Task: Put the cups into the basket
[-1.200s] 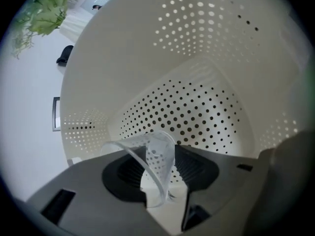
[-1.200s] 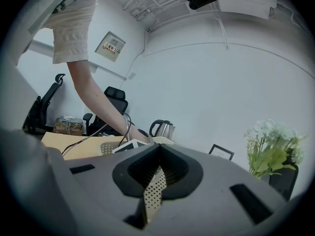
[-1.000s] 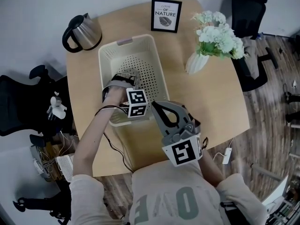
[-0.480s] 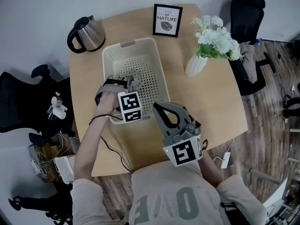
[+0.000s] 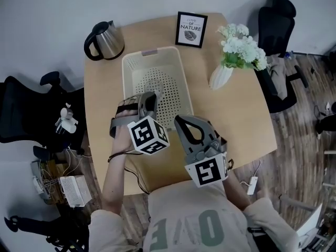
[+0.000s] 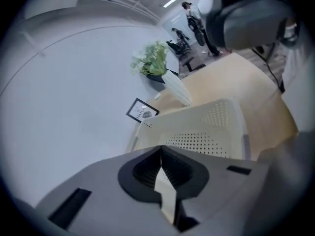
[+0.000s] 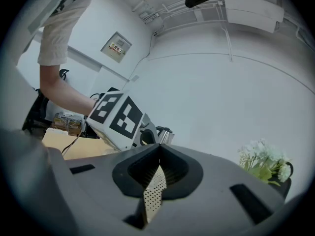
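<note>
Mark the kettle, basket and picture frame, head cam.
kettle (image 5: 111,43): head view, steel body.
basket (image 5: 185,83): head view, right rim.
picture frame (image 5: 191,29): head view, printed centre.

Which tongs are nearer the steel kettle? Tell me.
Left. The left tongs hang right of the kettle, over the cream plastic basket's near end; right tongs are farther right, by its corner.

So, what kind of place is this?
Probably an office: swivel chairs stand beside a wooden table, and a kettle, a framed print and flowers sit on it.
</note>
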Action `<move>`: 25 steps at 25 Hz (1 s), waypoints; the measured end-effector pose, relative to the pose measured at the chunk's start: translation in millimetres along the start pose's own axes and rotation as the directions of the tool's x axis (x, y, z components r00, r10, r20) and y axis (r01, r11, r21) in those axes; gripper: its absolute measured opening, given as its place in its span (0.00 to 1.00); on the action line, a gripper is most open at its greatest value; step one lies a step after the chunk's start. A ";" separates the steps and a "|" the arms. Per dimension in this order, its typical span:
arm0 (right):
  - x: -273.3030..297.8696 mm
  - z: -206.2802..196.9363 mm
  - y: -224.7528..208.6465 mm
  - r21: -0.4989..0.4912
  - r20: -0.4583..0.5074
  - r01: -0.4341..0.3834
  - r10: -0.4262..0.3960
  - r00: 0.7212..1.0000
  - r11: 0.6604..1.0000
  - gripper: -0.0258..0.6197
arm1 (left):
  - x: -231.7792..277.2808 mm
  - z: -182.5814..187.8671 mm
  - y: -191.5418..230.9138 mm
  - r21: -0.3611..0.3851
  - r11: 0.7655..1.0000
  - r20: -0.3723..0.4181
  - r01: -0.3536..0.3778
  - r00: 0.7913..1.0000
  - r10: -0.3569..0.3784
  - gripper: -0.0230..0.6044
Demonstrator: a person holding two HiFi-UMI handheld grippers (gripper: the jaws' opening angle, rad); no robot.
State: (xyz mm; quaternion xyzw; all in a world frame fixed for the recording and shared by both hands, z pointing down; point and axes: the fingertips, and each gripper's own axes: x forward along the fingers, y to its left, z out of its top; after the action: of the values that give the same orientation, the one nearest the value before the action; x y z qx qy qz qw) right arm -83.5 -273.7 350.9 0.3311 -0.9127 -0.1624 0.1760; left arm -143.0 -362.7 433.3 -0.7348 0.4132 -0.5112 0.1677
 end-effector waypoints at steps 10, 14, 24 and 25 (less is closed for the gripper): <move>-14.0 16.8 -2.7 0.078 0.050 0.064 -0.068 0.996 0.995 0.04 | -103.5 40.6 4.0 -0.704 0.710 0.359 0.031 0.878 0.317 0.05; -17.0 23.6 -1.9 0.130 0.078 0.065 -0.075 0.994 0.989 0.04 | -125.1 38.2 8.8 -0.734 0.679 0.368 -0.015 0.831 0.416 0.05; -19.7 33.6 2.4 0.252 0.139 0.050 -0.088 0.986 0.966 0.04 | -157.8 45.0 5.6 -0.706 0.701 0.370 -0.101 0.792 0.486 0.05; -19.5 33.8 2.0 0.259 0.140 0.046 -0.085 0.986 0.965 0.04 | -158.3 44.7 5.3 -0.706 0.701 0.368 -0.105 0.791 0.489 0.05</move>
State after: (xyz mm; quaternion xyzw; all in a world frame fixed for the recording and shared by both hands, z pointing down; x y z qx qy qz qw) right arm -85.1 -253.2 317.6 0.3679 -0.9252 -0.0739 0.0573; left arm -127.0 -250.5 313.9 -0.7762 0.6193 -0.0748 0.0920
